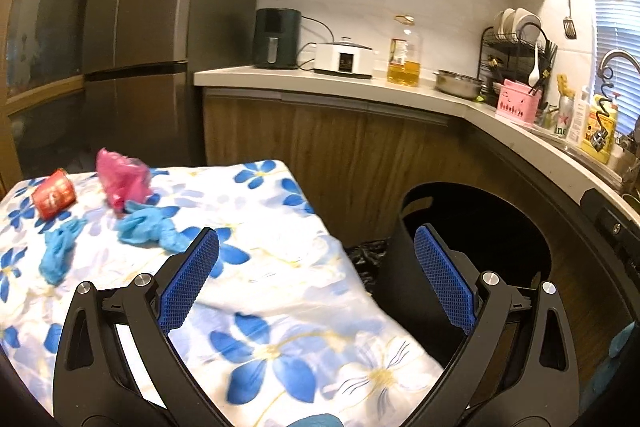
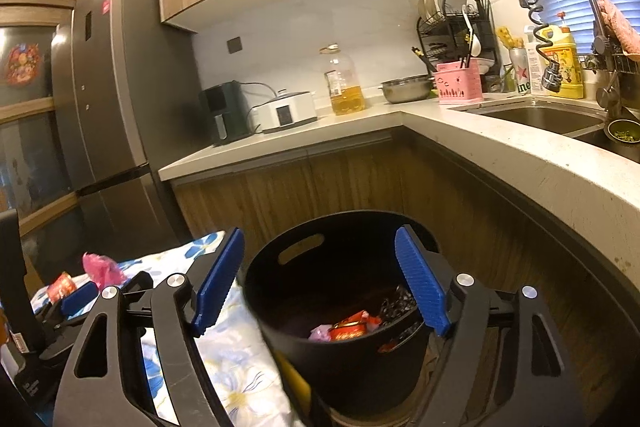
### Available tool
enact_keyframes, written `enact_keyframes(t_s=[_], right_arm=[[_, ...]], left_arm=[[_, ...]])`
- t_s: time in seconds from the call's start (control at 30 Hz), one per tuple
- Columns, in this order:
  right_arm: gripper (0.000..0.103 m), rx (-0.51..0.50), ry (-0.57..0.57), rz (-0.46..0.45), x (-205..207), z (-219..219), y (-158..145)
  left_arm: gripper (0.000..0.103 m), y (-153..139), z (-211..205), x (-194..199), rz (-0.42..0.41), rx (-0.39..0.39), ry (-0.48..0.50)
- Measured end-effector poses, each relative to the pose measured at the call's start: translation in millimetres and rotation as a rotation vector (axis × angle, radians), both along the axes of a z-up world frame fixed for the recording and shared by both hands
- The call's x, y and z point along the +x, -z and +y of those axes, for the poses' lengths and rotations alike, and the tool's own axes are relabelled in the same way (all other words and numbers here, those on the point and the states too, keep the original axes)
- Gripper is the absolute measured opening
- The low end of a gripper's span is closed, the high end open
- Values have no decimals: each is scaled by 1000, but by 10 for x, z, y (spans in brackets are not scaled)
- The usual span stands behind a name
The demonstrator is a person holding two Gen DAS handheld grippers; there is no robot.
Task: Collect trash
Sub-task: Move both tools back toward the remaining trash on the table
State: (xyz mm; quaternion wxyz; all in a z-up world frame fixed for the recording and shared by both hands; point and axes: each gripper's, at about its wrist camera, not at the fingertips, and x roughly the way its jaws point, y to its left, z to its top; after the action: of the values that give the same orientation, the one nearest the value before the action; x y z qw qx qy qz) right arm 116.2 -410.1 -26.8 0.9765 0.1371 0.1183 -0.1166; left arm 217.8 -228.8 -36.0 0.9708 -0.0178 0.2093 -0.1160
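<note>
On the floral tablecloth point(image 1: 280, 291) lie a red can point(image 1: 54, 198), a crumpled pink bag point(image 1: 122, 181) and two blue gloves point(image 1: 148, 229) point(image 1: 60, 251). My left gripper point(image 1: 317, 233) stands open and empty over the table's right edge, short of these items. To the table's right stands a black bin point(image 2: 340, 351). It holds a red tin point(image 2: 348, 331), a pink wrapper point(image 2: 318, 333) and dark foil. My right gripper point(image 2: 320, 233) hangs open above the bin's mouth with nothing between its fingers.
A white L-shaped counter point(image 2: 520, 155) wraps behind and to the right of the bin, carrying an oil bottle point(image 2: 344, 83), a steel bowl and a dish rack. The sink point(image 2: 540, 119) is at the right. A tall grey fridge point(image 1: 136, 47) stands behind the table.
</note>
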Motion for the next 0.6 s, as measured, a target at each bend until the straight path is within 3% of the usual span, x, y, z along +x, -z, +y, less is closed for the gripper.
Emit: enact_keyframes(t_s=[0.6], right_arm=[[76,-23,-75,-16,-135,673,-74]], left_arm=[[97,-124,759,-349,-39,-16,-92]])
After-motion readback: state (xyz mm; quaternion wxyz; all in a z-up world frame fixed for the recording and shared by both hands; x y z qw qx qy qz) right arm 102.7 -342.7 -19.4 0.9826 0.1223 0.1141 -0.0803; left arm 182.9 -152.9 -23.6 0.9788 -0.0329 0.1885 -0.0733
